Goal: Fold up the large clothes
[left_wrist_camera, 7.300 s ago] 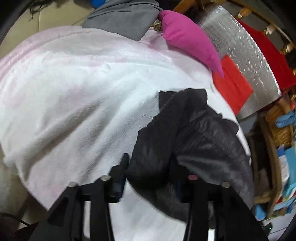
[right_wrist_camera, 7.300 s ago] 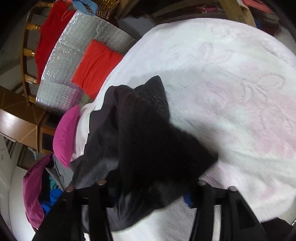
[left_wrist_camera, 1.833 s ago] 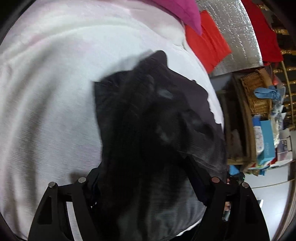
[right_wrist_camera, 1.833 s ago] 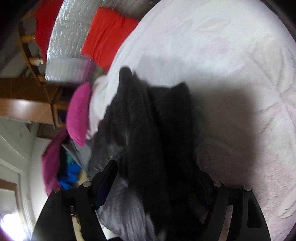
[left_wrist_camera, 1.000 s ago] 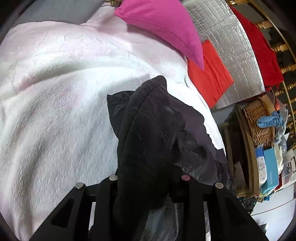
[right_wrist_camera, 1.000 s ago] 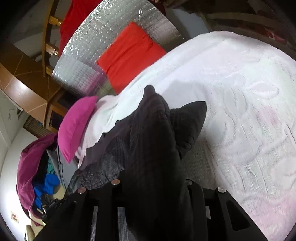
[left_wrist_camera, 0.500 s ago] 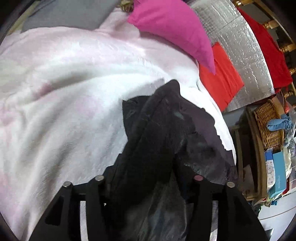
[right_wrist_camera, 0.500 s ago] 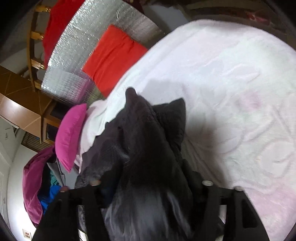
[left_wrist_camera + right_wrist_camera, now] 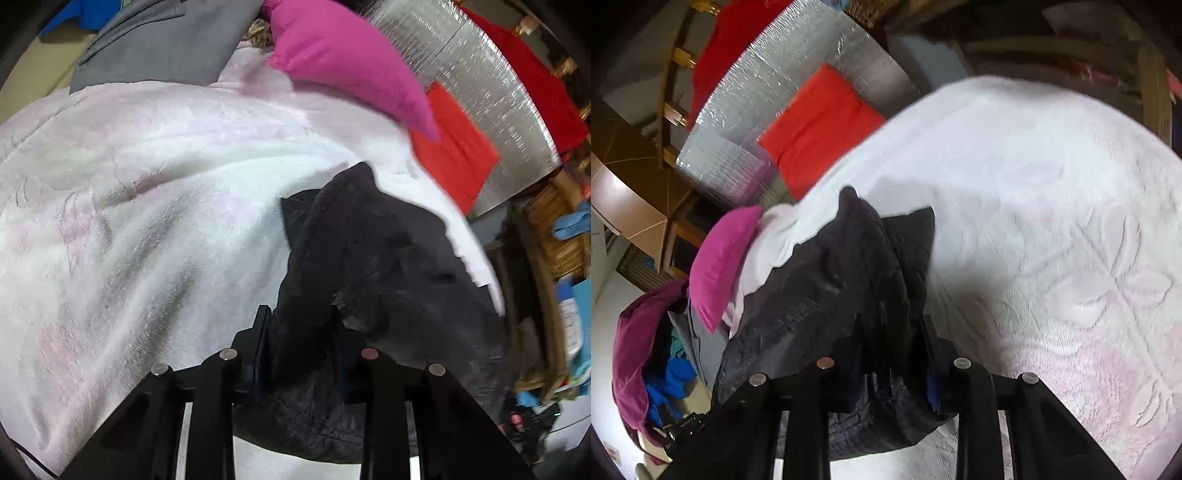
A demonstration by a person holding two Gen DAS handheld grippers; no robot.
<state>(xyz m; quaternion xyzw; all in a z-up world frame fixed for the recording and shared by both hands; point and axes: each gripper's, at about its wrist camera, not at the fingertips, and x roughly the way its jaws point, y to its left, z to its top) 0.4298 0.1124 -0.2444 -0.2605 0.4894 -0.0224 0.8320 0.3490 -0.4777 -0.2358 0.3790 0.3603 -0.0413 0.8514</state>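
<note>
A black quilted garment [image 9: 388, 258] lies bunched on a white and pink blanket [image 9: 166, 203], near its right edge in the left wrist view. My left gripper [image 9: 301, 325] has a raised fold of the garment between its fingers, and its jaws are closing on that fold. In the right wrist view the same garment [image 9: 842, 273] runs from the bed's left edge into my right gripper [image 9: 892, 328]. Its jaws are also closing, with a thick ridge of black cloth pinched between the fingers. The fingertips of both grippers are partly hidden by cloth.
A magenta pillow [image 9: 347, 62] and a grey garment [image 9: 159, 48] lie at the blanket's far end. A red cloth [image 9: 454, 158] rests on a silver foil mat [image 9: 480, 74]. A wicker basket [image 9: 561, 236] and shelves stand past the bed's edge. Wide bare blanket [image 9: 1052, 221] spreads to the right.
Both pairs of jaws stood wider half a second ago and have narrowed onto the black folds. Both views have shifted slightly, and the garment sits further right in the left wrist view.
</note>
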